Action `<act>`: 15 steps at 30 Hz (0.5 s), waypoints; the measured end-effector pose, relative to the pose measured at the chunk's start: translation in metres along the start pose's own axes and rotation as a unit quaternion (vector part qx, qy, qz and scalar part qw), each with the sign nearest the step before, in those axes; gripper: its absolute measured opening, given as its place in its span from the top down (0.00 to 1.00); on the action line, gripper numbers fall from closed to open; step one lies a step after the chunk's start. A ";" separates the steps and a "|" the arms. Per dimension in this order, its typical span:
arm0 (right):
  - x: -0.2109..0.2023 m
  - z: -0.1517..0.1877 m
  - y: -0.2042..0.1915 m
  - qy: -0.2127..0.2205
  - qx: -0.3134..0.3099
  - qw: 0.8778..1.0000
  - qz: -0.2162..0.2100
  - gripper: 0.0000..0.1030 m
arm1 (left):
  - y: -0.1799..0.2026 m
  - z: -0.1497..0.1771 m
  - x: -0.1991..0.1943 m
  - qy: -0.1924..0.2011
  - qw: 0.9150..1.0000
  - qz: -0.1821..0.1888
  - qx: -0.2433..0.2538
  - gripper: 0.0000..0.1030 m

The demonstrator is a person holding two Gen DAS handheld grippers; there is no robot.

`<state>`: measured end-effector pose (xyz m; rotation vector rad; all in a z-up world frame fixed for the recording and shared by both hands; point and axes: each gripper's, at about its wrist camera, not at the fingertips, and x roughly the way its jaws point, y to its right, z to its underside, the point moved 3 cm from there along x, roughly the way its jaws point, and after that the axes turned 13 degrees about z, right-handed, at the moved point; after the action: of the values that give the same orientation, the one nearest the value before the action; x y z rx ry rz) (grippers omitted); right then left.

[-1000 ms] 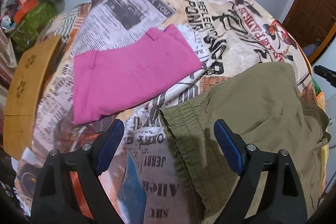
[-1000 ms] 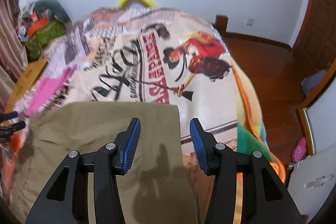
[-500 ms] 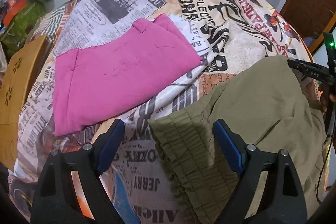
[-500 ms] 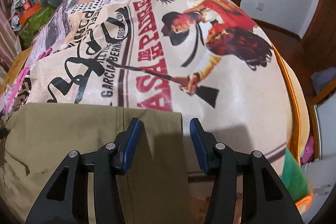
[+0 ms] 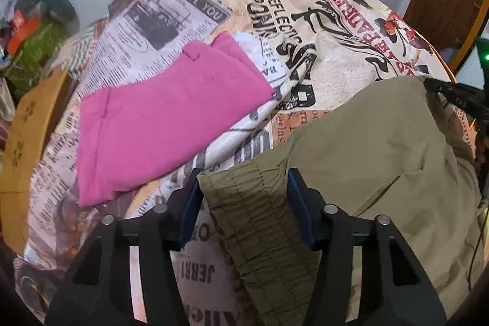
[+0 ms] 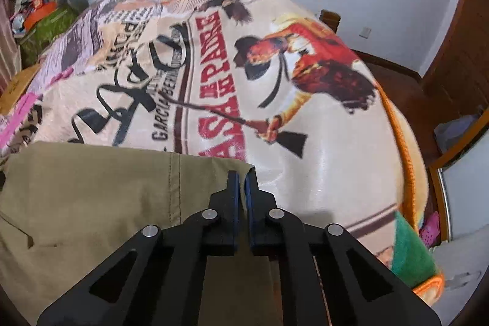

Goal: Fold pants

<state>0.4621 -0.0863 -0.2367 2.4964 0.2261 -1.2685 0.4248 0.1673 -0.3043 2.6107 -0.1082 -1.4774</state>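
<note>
Olive-green pants (image 5: 366,148) lie spread on a bed with a printed blanket (image 5: 293,20). My left gripper (image 5: 244,200) is open, its blue pads on either side of the gathered elastic waistband (image 5: 250,203). My right gripper (image 6: 241,182) is shut on the far corner of the olive pants (image 6: 91,188) at the leg end. The right gripper also shows at the right edge of the left wrist view (image 5: 452,93), at the pants' far edge.
Folded pink pants (image 5: 162,118) lie on the blanket left of the olive pants. A wooden board (image 5: 27,124) stands at the bed's left edge. Clutter (image 5: 33,29) sits in the far left corner. Wooden floor and a door (image 6: 452,57) are to the right.
My right gripper has closed on the pants' corner; it was open before. My left gripper has narrowed around the waistband and moved forward over it.
</note>
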 end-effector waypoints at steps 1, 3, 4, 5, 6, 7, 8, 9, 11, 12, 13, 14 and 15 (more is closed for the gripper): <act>-0.005 -0.004 0.002 0.006 0.004 1.000 0.000 0.97 | 0.001 -0.002 -0.003 0.003 1.000 -0.004 0.003 0.49; -0.014 -0.009 0.006 0.017 0.010 1.000 0.000 0.97 | 0.004 -0.007 -0.011 0.011 1.000 -0.009 0.009 0.49; -0.020 -0.014 0.007 0.025 0.014 1.000 0.001 0.97 | 0.005 -0.010 -0.018 0.017 1.000 -0.009 0.009 0.50; -0.025 -0.017 0.009 0.033 0.017 0.999 0.002 0.97 | 0.005 -0.013 -0.022 0.022 1.000 -0.009 0.009 0.50; -0.031 -0.021 0.011 0.040 0.020 0.999 0.002 0.97 | 0.006 -0.017 -0.029 0.029 0.999 -0.009 0.009 0.50; -0.041 -0.028 0.015 0.050 0.026 0.998 -0.001 0.97 | 0.008 -0.020 -0.037 0.038 0.999 -0.010 0.010 0.50; -0.047 -0.033 0.017 0.058 0.031 0.998 -0.002 0.97 | 0.009 -0.023 -0.043 0.045 0.999 -0.011 0.011 0.50; -0.055 -0.039 0.019 0.067 0.035 0.997 -0.003 0.97 | 0.010 -0.026 -0.051 0.054 0.998 -0.013 0.013 0.50; -0.076 -0.050 0.025 0.089 0.043 0.995 -0.005 0.97 | 0.013 -0.032 -0.066 0.068 0.997 -0.014 0.015 0.50; -0.085 -0.055 0.028 0.099 0.047 0.994 -0.007 0.97 | 0.014 -0.036 -0.074 0.075 0.997 -0.016 0.017 0.50; -0.101 -0.062 0.031 0.114 0.052 0.992 -0.009 0.97 | 0.016 -0.038 -0.082 0.083 0.996 -0.019 0.020 0.50; -0.110 -0.064 0.032 0.122 0.055 0.991 -0.011 0.97 | 0.018 -0.040 -0.087 0.088 0.996 -0.022 0.022 0.50; -0.123 -0.069 0.034 0.134 0.056 0.989 -0.013 0.97 | 0.020 -0.042 -0.094 0.094 0.995 -0.025 0.025 0.50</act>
<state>0.4510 -0.0923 -0.0926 2.7659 0.2572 -0.9755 0.4121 0.1640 -0.2001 2.7959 -0.0605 -1.2514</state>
